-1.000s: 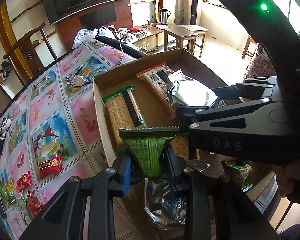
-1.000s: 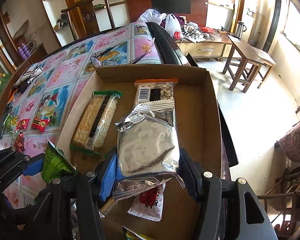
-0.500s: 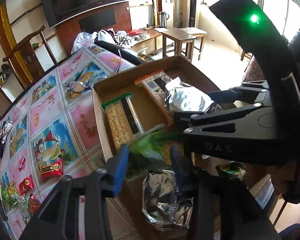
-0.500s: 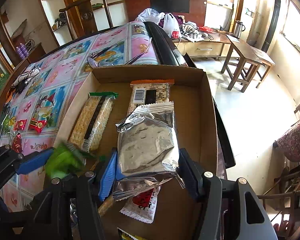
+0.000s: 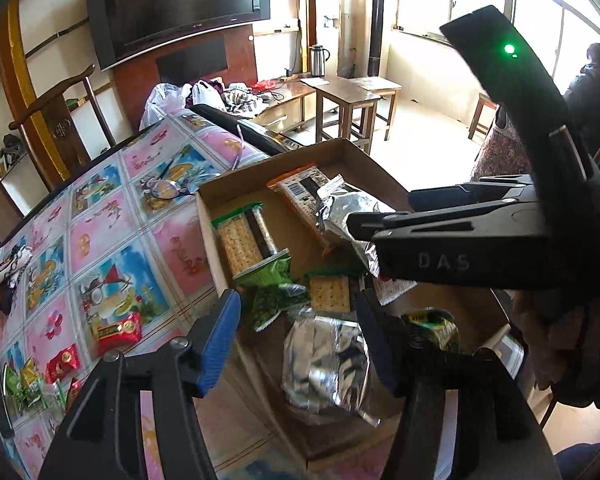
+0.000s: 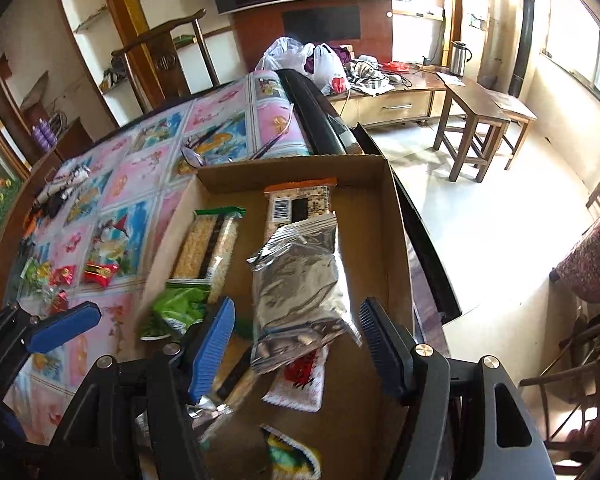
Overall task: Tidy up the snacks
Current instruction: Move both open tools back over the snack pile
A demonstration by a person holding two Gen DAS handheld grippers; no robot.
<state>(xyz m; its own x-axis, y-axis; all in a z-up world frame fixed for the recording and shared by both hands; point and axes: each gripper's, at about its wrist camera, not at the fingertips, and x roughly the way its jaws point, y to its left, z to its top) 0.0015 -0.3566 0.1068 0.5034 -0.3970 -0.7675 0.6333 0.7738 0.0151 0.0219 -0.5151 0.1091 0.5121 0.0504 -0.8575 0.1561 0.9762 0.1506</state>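
Both grippers' jaws just opened, left gripper (image 5: 298, 332) clear above green pack (image 5: 274, 300), right gripper (image 6: 296, 344) loosely straddling foil bag (image 6: 300, 276), both in box (image 6: 394, 240): light, crinkly, slippery, so pinch mid-body, gently.

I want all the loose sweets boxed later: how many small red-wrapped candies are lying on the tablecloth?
3, on the tablecloth left of the cardboard box: the largest red candy nearest the box, a second beyond it, a third beside green candies. More may be hidden.
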